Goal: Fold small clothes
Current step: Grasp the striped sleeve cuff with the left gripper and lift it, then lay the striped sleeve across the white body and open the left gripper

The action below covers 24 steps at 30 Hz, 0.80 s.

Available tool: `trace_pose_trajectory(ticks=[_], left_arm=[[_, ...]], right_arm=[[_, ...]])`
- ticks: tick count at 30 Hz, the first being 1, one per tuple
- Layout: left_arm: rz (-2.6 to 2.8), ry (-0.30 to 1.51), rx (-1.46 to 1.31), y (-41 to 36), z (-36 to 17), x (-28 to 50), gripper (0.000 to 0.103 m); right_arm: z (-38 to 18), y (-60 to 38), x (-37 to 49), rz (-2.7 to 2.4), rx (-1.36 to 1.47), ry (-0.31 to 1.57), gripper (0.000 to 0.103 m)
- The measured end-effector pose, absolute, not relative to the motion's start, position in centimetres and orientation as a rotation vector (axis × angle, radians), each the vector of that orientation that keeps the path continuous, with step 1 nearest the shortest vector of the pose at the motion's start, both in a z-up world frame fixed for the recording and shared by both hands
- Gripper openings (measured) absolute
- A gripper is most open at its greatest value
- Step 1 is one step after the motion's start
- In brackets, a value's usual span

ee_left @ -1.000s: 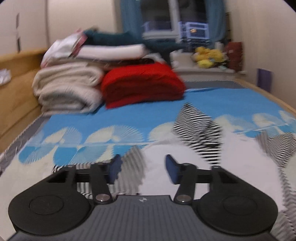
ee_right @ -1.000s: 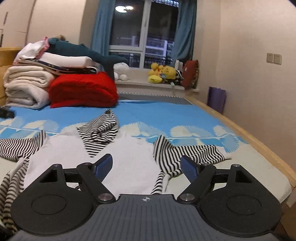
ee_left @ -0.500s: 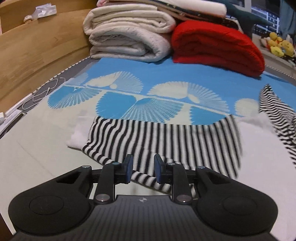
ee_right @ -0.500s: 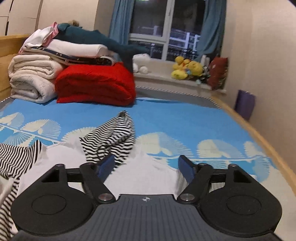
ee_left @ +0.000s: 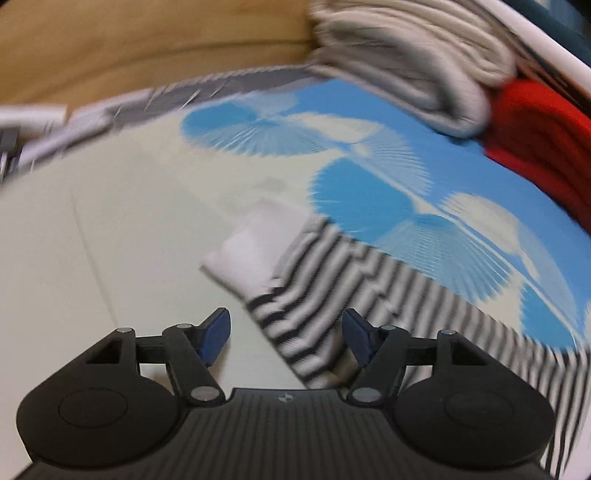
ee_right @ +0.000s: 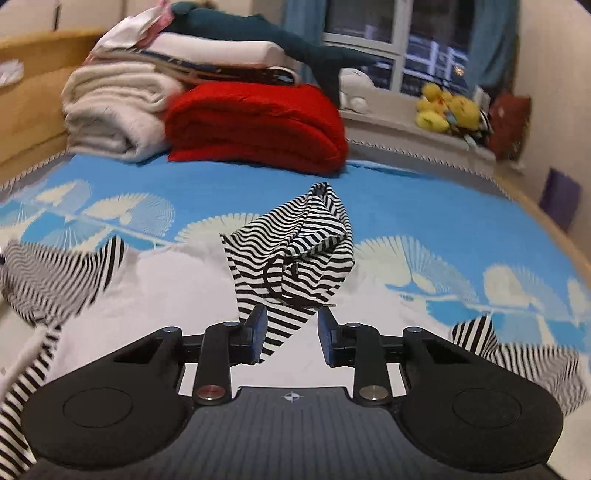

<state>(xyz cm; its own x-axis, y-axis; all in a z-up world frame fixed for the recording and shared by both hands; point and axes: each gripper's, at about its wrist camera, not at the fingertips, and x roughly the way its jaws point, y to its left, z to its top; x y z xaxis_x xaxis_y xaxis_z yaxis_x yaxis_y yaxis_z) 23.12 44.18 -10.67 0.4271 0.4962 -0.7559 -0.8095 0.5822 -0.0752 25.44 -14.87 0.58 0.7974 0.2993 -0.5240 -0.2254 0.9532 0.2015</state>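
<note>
Left hand-held gripper (ee_left: 284, 338) released, opening, perhaps astride the striped sleeve (ee_left: 306, 295); right hand-held gripper (ee_right: 291, 332) unclenched, closing beside the striped hood (ee_right: 295, 254).

Pretty normal bedroom. The bed (ee_right: 424, 221) has a blue cover with white fan shapes, and a wooden headboard (ee_right: 33, 92) runs along the left. Stacked at the far end are a cream blanket (ee_right: 110, 110) and a red blanket (ee_right: 258, 125), with white folded bedding (ee_right: 221, 50) and a dark teal plush (ee_right: 266, 33) on top. Behind that is a window (ee_right: 402, 44), dark outside, with blue curtains (ee_right: 491, 44). Yellow stuffed toys (ee_right: 447, 110) sit on the sill. Plain cream wall (ee_right: 554, 74) on the right.
</note>
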Motion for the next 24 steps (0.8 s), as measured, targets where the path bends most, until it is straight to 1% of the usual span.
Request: trace_pose_trajectory(ticks=[1, 3, 4, 5, 7, 9, 12, 14, 16, 18, 20, 21, 22, 23, 24], left_arm=[[0.868, 0.759, -0.506, 45.0, -11.3, 23.0, 0.068], [0.879, 0.755, -0.546, 46.1, -12.3, 23.0, 0.046], [0.886, 0.746, -0.511, 46.0, -12.3, 23.2, 0.032], [0.862, 0.756, -0.483, 45.8, -12.1, 23.7, 0.005], [0.863, 0.732, -0.453, 44.6, -10.7, 24.4, 0.005], [0.806, 0.664, -0.422, 42.2, -8.0, 25.4, 0.004], [0.652, 0.56, -0.34, 36.3, -2.9, 27.0, 0.004], [0.49, 0.503, -0.279, 30.1, 0.6, 27.8, 0.004], [0.305, 0.469, -0.222, 23.2, 2.9, 28.0, 0.004], [0.14, 0.467, -0.164, 16.1, 4.0, 27.8, 0.004], [-0.038, 0.508, -0.143, 8.8, 4.0, 27.4, 0.006], [-0.117, 0.553, -0.145, 5.9, 3.5, 27.3, 0.014], [-0.228, 0.64, -0.15, 2.4, 2.4, 27.5, 0.023], [-0.31, 0.714, -0.157, 0.3, 1.5, 27.5, 0.044], [-0.366, 0.76, -0.166, -1.5, 0.8, 27.2, 0.047]], right_arm=[[0.4, -15.1, 25.6, 0.284, 0.144, 0.596, 0.031], [0.0, -15.7, 25.7, 0.282, 0.173, 0.622, 0.032], [-0.2, -16.1, 25.8, 0.276, 0.184, 0.637, 0.032], [-0.5, -16.4, 25.8, 0.271, 0.19, 0.649, 0.032], [-1.1, -17.4, 25.7, 0.255, 0.2, 0.667, 0.032], [-1.6, -18.3, 25.6, 0.234, 0.208, 0.685, 0.032], [-2.1, -20.6, 25.7, 0.188, 0.252, 0.716, 0.032], [-2.6, -22.1, 25.6, 0.157, 0.288, 0.734, 0.032], [-3.1, -23.6, 25.4, 0.124, 0.324, 0.747, 0.032], [-3.7, -24.8, 25.2, 0.089, 0.351, 0.76, 0.032], [-4.3, -25.9, 25.2, 0.058, 0.385, 0.774, 0.032], [-4.6, -26.4, 25.1, 0.045, 0.404, 0.78, 0.032], [-4.9, -27.0, 25.2, 0.029, 0.426, 0.79, 0.032], [-5.3, -27.4, 25.2, 0.019, 0.448, 0.801, 0.032], [-5.6, -27.8, 25.4, 0.016, 0.472, 0.811, 0.032]])
